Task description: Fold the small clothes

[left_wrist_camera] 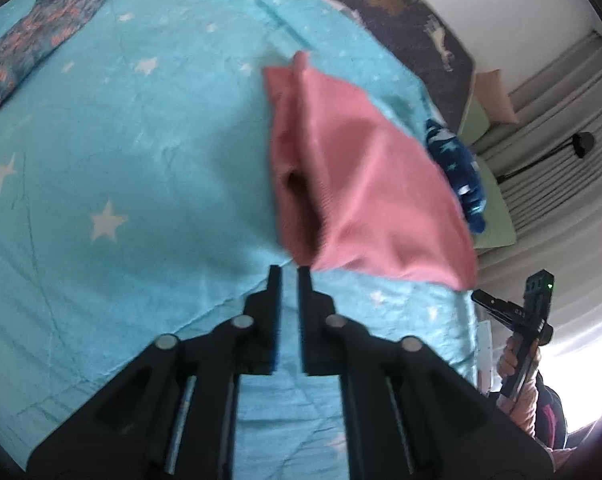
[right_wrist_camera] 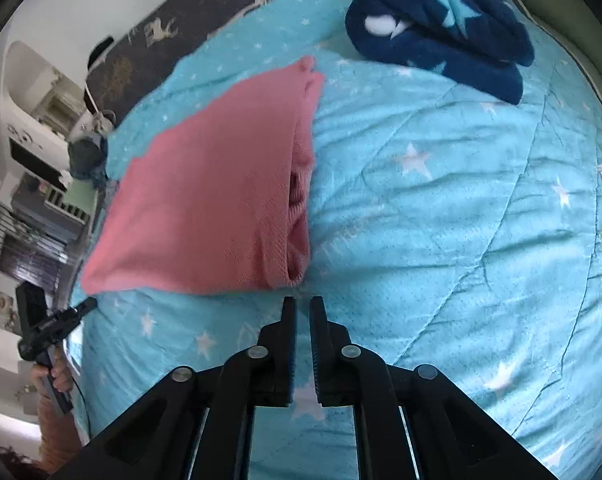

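Both views motion-blurred; pink garment (left_wrist_camera: 365, 184) edges smeared, type unclear. Lies folded on turquoise star quilt (left_wrist_camera: 121, 160), layered opening facing grippers, nr quilt edge. Left gripper (left_wrist_camera: 290, 276) & right gripper (right_wrist_camera: 303, 306): jaws nearly closed, narrow gap, nothing in them, tips just short of garment. Navy star fleece (right_wrist_camera: 441, 28) beyond; patterned folded piece (left_wrist_camera: 41, 48) far corner. Shelves (right_wrist_camera: 41, 152) bkgd.
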